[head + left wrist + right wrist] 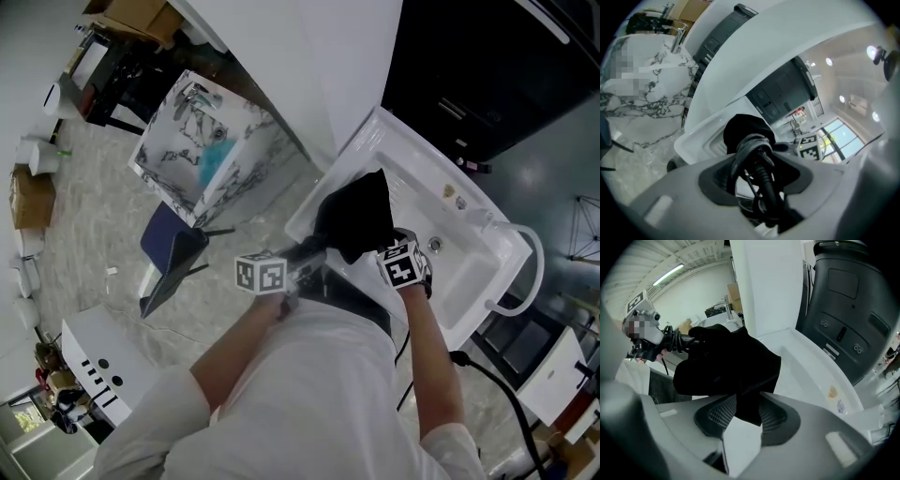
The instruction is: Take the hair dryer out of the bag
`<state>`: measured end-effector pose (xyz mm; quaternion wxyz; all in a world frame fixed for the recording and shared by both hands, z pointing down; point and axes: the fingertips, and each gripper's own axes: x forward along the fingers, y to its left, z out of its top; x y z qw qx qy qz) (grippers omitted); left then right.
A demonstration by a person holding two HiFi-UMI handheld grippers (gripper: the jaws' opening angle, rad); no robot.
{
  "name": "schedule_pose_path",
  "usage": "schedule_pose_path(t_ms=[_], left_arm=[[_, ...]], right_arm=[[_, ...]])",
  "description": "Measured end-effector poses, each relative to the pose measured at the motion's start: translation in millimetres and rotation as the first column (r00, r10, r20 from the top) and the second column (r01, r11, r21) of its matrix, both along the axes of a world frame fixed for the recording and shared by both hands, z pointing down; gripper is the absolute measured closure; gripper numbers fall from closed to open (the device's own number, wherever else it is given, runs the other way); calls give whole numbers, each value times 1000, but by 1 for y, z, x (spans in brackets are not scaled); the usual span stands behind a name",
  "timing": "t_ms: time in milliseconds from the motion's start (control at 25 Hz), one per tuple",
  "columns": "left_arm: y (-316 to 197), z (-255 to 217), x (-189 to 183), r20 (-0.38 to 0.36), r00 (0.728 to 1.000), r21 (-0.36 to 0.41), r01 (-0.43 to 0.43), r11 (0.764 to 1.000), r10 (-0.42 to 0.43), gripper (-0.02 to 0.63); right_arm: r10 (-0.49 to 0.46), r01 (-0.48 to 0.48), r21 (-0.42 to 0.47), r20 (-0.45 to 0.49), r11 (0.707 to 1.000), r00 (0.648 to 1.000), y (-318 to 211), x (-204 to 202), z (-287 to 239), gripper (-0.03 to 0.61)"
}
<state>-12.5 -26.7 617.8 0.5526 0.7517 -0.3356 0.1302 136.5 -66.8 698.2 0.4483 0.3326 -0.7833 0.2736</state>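
L gripper (pixel 757 187), centre-left in head view: jaws wide but clamped on the bundled black cord (pixel 757 157) coming out of the bag mouth. Black bag (pixel 356 211) sits mid-frame, hanging over the white sink (pixel 469 272). Hair dryer body not visible, prob inside the bag w/ only the cord out. R gripper (pixel 747 416), right of the bag: jaws partway in, pads look to pinch a fold of the fabric.

Rec: R anchors the fabric firm, L pulls the cord slow, in line w/ the bag mouth. Cord-only pull may snag there. If so, regrip on the handle once it shows.
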Motion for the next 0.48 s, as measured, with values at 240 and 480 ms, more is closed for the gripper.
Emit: schedule_pose_path(t_ms=[240, 480], left_arm=[[6, -9, -2, -40, 998, 17, -52, 998, 53, 402], [15, -12, -7, -106, 990, 2, -93, 996, 93, 402]], right_arm=[[45, -44, 32, -30, 999, 999, -9, 7, 9, 517], [43, -40, 80, -32, 996, 999, -27, -5, 11, 566]])
